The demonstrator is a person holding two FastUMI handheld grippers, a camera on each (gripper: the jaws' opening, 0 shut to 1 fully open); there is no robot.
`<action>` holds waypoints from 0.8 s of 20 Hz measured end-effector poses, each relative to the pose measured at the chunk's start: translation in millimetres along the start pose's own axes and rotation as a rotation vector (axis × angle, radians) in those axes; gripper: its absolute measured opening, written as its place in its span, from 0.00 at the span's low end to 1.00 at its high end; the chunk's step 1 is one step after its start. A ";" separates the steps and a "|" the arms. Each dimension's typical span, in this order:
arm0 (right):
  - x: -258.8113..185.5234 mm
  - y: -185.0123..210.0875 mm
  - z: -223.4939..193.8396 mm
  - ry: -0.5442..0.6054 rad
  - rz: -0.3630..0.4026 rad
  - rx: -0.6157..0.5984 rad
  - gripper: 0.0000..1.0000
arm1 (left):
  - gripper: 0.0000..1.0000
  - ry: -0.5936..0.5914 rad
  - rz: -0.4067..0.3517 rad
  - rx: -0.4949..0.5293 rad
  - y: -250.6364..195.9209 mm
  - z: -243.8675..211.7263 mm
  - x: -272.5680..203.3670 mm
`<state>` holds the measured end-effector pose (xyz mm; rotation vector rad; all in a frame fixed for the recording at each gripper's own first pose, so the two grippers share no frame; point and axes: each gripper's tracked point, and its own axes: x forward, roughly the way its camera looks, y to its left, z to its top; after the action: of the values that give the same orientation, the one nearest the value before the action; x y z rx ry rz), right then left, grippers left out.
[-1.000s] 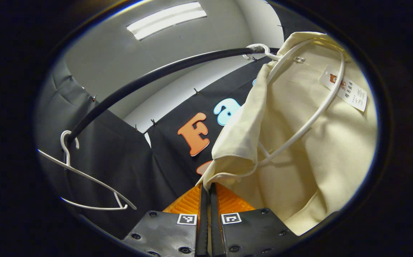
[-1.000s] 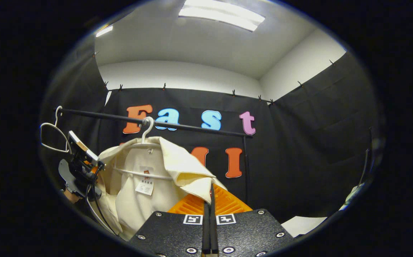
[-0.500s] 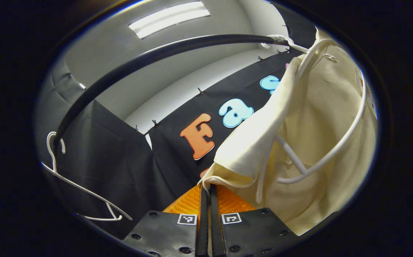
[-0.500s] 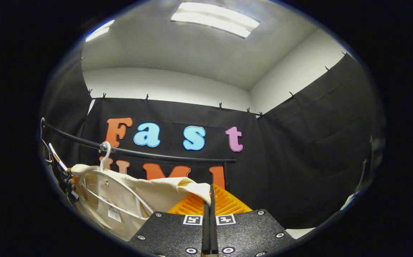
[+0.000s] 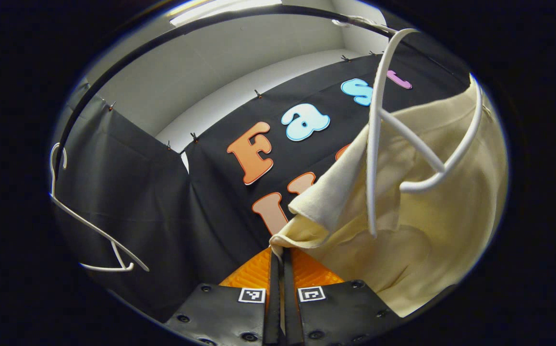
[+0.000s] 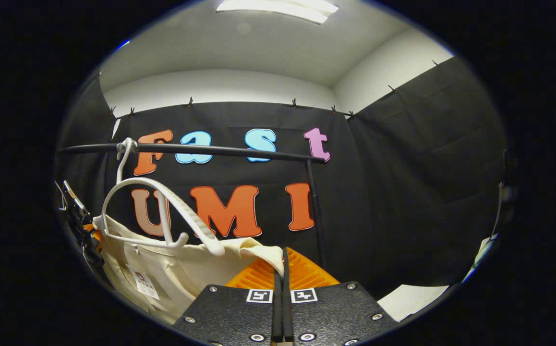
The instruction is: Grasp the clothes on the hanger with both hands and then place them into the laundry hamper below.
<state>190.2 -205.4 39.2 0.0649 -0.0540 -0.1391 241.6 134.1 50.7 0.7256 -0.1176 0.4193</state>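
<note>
We pinch shirt (image 5: 431,211) edges w/ both: left hand-held gripper (image 5: 280,250), right hand-held gripper (image 6: 282,262); shirt below hanger (image 6: 163,211), so it slides free.

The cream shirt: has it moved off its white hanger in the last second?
Yes. The cream shirt has dropped relative to the black rail; the white hanger is now bare above it.

both grippers look alike: the left gripper (image 5: 280,257) and the right gripper (image 6: 282,262) each have two flat black textured plates fixed with round silver screws, a small square black-and-white marker near each plate's inner top corner, and ribbed fingers (image 6: 307,271) ahead with a thin dark seam between them.
</note>
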 end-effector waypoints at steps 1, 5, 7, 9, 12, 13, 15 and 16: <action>-2.8 4.0 -5.6 0.009 0.014 0.026 0.00 | 0.11 0.015 0.002 0.002 0.3 -6.9 -1.6; -13.9 8.6 -18.6 0.020 0.025 0.023 0.00 | 0.11 0.022 0.007 0.055 9.9 -20.8 -13.0; -21.6 12.8 -20.3 0.026 0.034 0.023 0.00 | 0.11 0.026 0.006 0.065 17.8 -27.3 -26.0; -29.4 18.3 -23.0 0.036 0.049 0.020 0.00 | 0.11 0.040 0.008 0.055 27.6 -37.1 -41.1; -36.1 23.1 -24.8 0.037 0.058 -0.001 0.00 | 0.11 0.051 0.014 0.026 37.6 -43.8 -65.1; -40.3 24.7 -26.6 0.040 0.057 -0.005 0.00 | 0.11 0.057 0.014 0.012 39.1 -45.7 -73.7; -49.8 29.2 -27.3 0.044 0.060 -0.004 0.00 | 0.11 0.068 0.017 -0.010 43.9 -49.2 -85.7; -54.7 31.7 -27.3 0.046 0.063 -0.009 0.00 | 0.11 0.069 0.018 -0.021 47.2 -49.2 -89.4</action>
<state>142.1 -164.8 11.5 0.0569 -0.0094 -0.0753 138.9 168.9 21.2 0.6891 -0.0633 0.4593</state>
